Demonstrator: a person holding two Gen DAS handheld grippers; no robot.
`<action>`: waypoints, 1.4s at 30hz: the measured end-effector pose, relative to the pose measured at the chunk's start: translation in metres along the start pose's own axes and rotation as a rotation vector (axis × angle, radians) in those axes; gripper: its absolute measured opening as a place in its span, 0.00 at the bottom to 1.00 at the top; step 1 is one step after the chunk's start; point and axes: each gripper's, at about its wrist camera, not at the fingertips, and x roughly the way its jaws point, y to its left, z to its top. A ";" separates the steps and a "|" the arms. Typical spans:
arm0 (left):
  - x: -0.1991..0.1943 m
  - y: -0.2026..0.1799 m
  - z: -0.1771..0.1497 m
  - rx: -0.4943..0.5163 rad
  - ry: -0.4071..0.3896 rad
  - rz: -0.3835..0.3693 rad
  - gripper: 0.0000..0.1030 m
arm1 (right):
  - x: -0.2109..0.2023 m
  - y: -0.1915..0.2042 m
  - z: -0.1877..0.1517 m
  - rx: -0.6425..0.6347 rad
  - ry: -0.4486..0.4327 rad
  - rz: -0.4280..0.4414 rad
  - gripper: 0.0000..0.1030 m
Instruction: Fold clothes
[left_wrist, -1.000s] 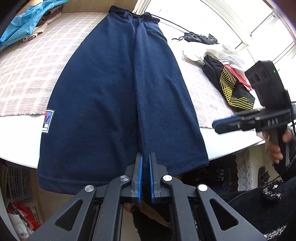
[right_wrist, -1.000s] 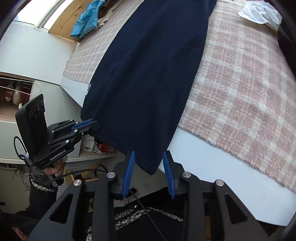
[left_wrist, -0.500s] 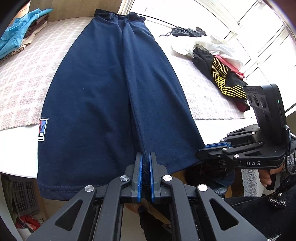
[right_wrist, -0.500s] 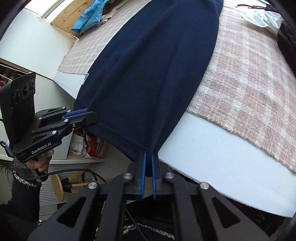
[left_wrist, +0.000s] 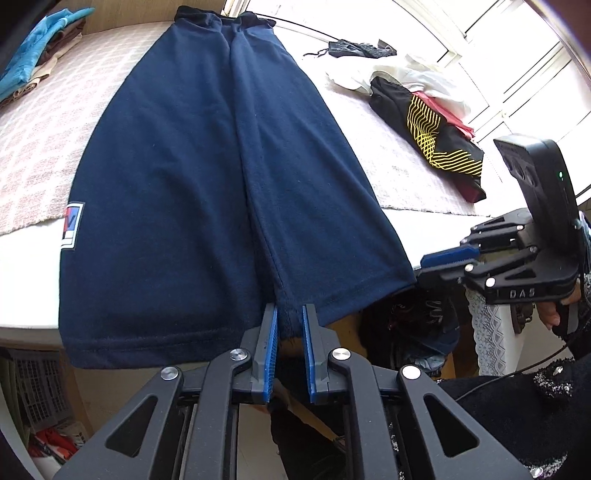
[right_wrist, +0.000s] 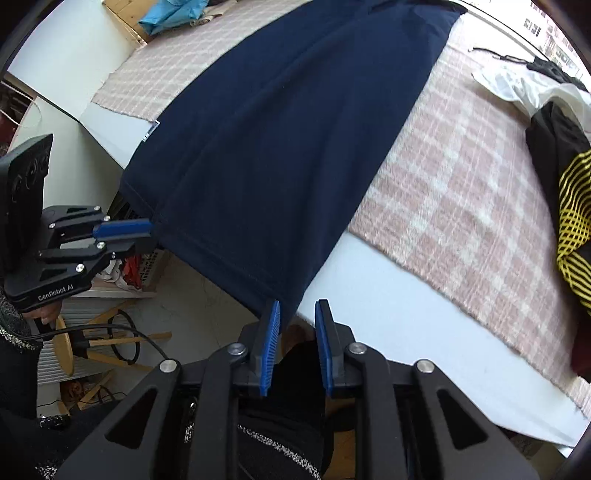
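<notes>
Navy trousers lie flat on the pink plaid blanket, their hem hanging over the white table edge. My left gripper is at the middle of the hem, where the two legs meet. Its jaws are opening, and the seam fabric sits loosely between the blue pads. In the right wrist view the left gripper touches that hem from the left. My right gripper is at the right corner of the trousers. Its jaws are opening too; the corner only reaches its left pad. It also shows in the left wrist view.
A black garment with yellow stripes and white clothes lie at the right of the blanket. Folded blue and brown clothes are stacked at the far left. A plastic basket and a wooden stool stand below the table edge.
The left jaws, shut on the hem before, have parted a little. The right gripper moved in, shut on the hem's right corner half a second ago, and has opened again.
</notes>
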 end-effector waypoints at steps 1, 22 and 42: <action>-0.005 0.001 -0.005 -0.013 -0.007 -0.004 0.11 | 0.003 0.002 0.004 -0.011 -0.011 0.017 0.32; -0.021 0.005 -0.049 -0.100 -0.121 0.146 0.24 | -0.041 -0.037 0.154 -0.084 -0.128 0.045 0.42; 0.015 -0.012 -0.014 -0.004 -0.108 0.379 0.07 | 0.001 -0.077 0.309 -0.079 -0.064 0.127 0.42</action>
